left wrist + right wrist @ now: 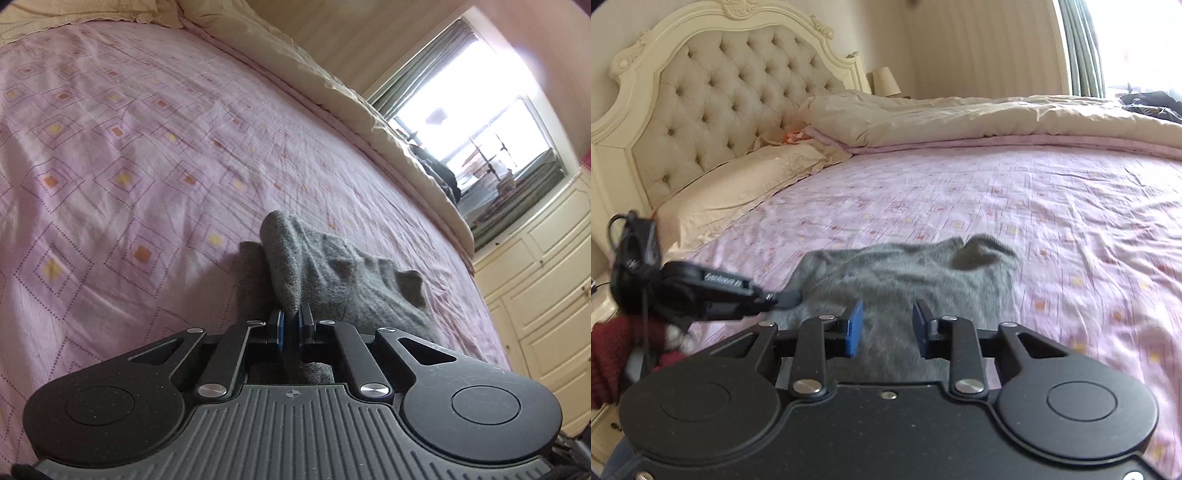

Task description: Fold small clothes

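Note:
A small grey knitted garment (325, 269) lies on the pink patterned bedspread (129, 147). My left gripper (291, 325) is shut on one edge of the grey garment and lifts a fold of it above the bed. In the right wrist view the garment (905, 273) spreads out just past my right gripper (886, 328), which is open and empty above its near edge. The left gripper (768, 297) shows there at the left, pinching the garment's left edge.
A cream duvet (960, 114) is bunched along the far side of the bed. A pillow (738, 184) and tufted headboard (713, 92) are at the left. A window (480, 122) and cream cabinets (546, 280) stand beyond the bed. Dark clothes (1156, 105) lie on the duvet.

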`<state>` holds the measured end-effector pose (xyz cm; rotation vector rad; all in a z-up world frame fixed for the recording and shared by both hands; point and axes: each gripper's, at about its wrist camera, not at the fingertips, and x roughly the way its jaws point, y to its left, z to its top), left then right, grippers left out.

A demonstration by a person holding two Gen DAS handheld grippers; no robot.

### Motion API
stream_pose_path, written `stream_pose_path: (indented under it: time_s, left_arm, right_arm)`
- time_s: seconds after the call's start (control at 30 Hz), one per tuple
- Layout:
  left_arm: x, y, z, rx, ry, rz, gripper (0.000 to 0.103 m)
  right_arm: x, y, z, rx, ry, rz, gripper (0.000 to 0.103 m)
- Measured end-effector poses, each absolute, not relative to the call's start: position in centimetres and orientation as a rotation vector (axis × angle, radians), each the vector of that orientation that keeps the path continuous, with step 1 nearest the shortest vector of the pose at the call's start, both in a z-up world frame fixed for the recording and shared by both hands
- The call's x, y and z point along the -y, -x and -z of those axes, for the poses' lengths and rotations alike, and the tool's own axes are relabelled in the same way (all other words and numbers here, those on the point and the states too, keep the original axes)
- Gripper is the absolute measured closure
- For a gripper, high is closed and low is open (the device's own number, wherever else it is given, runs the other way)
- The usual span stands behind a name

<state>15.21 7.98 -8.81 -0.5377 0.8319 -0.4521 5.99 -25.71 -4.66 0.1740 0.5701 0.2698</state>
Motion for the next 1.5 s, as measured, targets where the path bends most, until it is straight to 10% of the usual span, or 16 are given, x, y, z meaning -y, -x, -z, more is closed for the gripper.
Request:
stream_pose_path:
  time_s: [0.53,0.67,1.27,1.5]
  left_arm:
    - [-6.0,-13.1,4.0,-0.688,0.186,0.410,0.094]
    - [-4.7,-11.5,0.7,-0.571,0.149,0.479,0.065]
    - [-0.2,-9.7,7.3,-0.639,0.057,0.567,0.053]
    - [1.6,-9.3,6.8,-0.644,0.007,0.593,0.022]
  right_arm:
    - [26.3,-6.9,5.8,-0.550,-0.207,-0.258,0.060]
    - [27.8,-7.7,4.8,-0.532,-0.220,-0.228,0.052]
    - [31.3,-18.0,9.4,-0.714,-0.218,-0.128,0.046]
    - [32.6,-12.8,5.4,-0.580,-0.191,-0.051,0.006]
